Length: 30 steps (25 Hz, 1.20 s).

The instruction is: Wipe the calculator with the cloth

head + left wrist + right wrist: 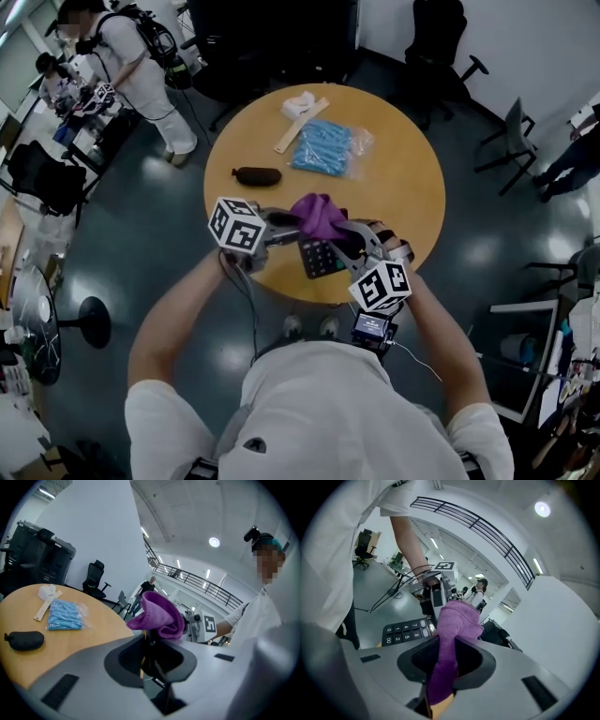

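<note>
My left gripper (296, 238) is shut on the edge of a black calculator (321, 258) and holds it above the near rim of the round table. In the left gripper view the calculator (149, 656) shows only as a dark sliver between the jaws of the left gripper (149, 641). The purple cloth (319, 216) is bunched up in my right gripper (343, 234), which is shut on it just over the calculator's top end. Seen from the right gripper (445, 646), the cloth (454, 620) fills the jaws, with the calculator's keys (405, 632) showing at the left.
The round wooden table (412, 187) carries a blue plastic packet (323, 148), a black pouch (256, 175), a wooden ruler (300, 125) and a white crumpled item (300, 101). A person in white (141, 66) stands at the far left. Office chairs (441, 47) ring the table.
</note>
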### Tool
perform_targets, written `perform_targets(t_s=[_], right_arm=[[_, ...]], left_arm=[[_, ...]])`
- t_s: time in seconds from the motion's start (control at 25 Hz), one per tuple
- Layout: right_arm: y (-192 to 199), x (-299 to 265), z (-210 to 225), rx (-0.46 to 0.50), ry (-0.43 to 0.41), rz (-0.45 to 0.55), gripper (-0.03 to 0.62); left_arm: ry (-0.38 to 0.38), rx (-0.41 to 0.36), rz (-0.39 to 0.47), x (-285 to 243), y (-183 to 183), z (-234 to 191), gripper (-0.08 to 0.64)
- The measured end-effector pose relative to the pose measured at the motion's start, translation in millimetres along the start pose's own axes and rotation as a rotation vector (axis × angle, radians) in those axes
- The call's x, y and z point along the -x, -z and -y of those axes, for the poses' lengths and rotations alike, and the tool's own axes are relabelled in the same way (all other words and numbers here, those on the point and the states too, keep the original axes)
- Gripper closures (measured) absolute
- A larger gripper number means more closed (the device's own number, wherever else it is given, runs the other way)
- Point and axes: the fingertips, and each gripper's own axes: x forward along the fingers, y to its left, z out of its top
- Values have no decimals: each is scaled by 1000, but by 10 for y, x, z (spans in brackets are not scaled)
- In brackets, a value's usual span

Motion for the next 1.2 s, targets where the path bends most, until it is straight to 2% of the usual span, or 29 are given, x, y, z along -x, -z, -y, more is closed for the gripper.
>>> perform_targets(t_s=[0.16,0.32,0.56,0.84,1.0,1.12,1.2], right_arm=[[-79,76,-123,99,-61,16,494],[-180,122,-312,201,-157,19,494],[-238,149,-881,311,-298,13,494],[-85,304,-1403,270,-379,-8,494],[68,405,-1742,251,-459,-39,494],[184,517,-1888,200,-511,-67,494],[203,620,-1802,103,-488,-62,494]], left_arm=[[14,-26,-16,-9,-8,80,500],[18,-43,-24,0,-2,118,502],[5,-44,10,54,38,135,502],[18,8,9,-21,390,164,502],[8,31,16,-39,548,133,502],[-10,0,12,-23,586,115,502],[-39,-55,-1,-10,614,109,503]])
